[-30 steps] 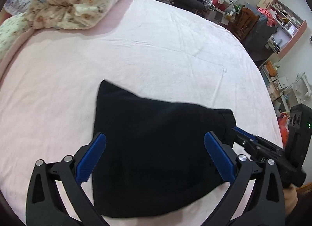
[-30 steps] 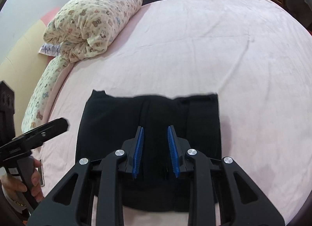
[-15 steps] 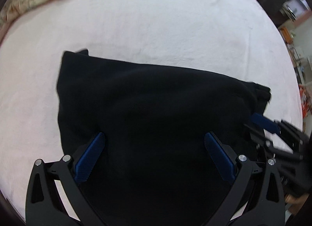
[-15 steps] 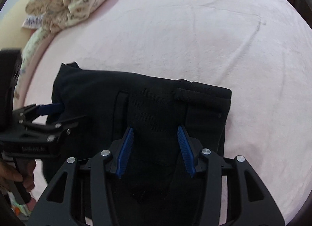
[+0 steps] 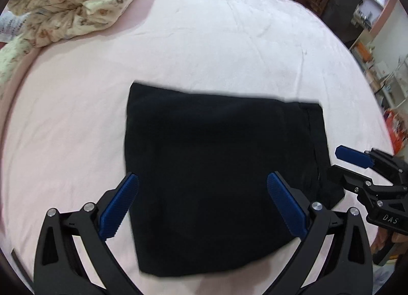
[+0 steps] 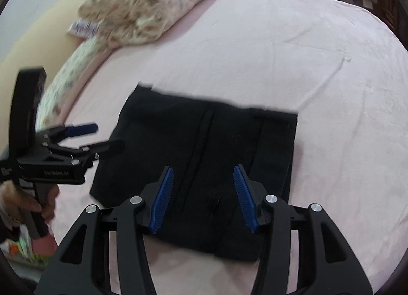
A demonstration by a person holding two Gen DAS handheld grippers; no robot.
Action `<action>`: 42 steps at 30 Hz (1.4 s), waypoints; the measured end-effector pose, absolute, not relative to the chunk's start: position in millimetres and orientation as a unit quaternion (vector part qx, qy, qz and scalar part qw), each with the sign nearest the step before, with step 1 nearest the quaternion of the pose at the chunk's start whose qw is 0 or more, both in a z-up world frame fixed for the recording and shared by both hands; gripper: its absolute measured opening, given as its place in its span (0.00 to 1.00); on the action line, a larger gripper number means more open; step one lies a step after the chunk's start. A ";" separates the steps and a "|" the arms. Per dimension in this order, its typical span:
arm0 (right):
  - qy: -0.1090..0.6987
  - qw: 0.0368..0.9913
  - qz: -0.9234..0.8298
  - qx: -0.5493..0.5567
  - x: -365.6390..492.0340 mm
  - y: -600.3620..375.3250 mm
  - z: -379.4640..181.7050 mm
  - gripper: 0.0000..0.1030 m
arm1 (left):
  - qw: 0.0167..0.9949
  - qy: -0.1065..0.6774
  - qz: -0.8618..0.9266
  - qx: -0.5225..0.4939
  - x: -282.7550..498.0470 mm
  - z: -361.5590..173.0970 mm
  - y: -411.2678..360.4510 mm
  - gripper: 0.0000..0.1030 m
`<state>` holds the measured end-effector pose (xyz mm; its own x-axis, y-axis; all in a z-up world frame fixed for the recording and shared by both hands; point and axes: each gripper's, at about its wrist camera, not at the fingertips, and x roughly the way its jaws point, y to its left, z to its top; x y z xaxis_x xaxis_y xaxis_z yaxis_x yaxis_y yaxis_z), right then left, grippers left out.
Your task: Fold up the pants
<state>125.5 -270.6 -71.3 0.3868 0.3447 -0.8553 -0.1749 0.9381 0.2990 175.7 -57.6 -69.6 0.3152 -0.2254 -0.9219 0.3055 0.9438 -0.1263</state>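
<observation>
The black pants (image 5: 216, 167) lie folded into a flat rectangle on the pink bed sheet (image 5: 204, 48). They also show in the right wrist view (image 6: 204, 157). My left gripper (image 5: 204, 205) is wide open and empty, raised above the near edge of the pants. My right gripper (image 6: 202, 195) is open and empty, raised above the near side of the pants. The right gripper shows at the right edge of the left wrist view (image 5: 357, 167), and the left gripper at the left of the right wrist view (image 6: 102, 137).
A rolled floral quilt (image 5: 74, 7) lies at the far left of the bed, also in the right wrist view (image 6: 145, 7). Shelves, a chair and clutter (image 5: 357, 9) stand beyond the bed's far right edge.
My right gripper opened from nearly shut to open. Both grippers dipped toward the pants and then pulled back up. The pants lie as a squarer, flatter rectangle.
</observation>
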 end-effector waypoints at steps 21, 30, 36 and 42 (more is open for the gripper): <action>0.602 0.791 0.095 0.057 94.6 -243.9 -116.9 0.62 | 0.736 0.672 -0.082 0.015 155.0 -139.9 -35.3 0.98; 0.600 0.791 0.102 0.054 95.5 -241.8 -122.1 0.71 | 0.738 0.669 -0.086 0.020 159.9 -144.0 -31.2 0.98; 0.596 0.791 0.116 0.070 98.4 -244.9 -113.5 0.78 | 0.742 0.665 -0.086 0.024 146.8 -142.5 -37.8 0.98; 0.543 0.825 0.122 0.099 103.9 -263.7 -71.5 0.77 | 0.760 0.642 -0.087 0.056 143.1 -118.2 -40.7 0.98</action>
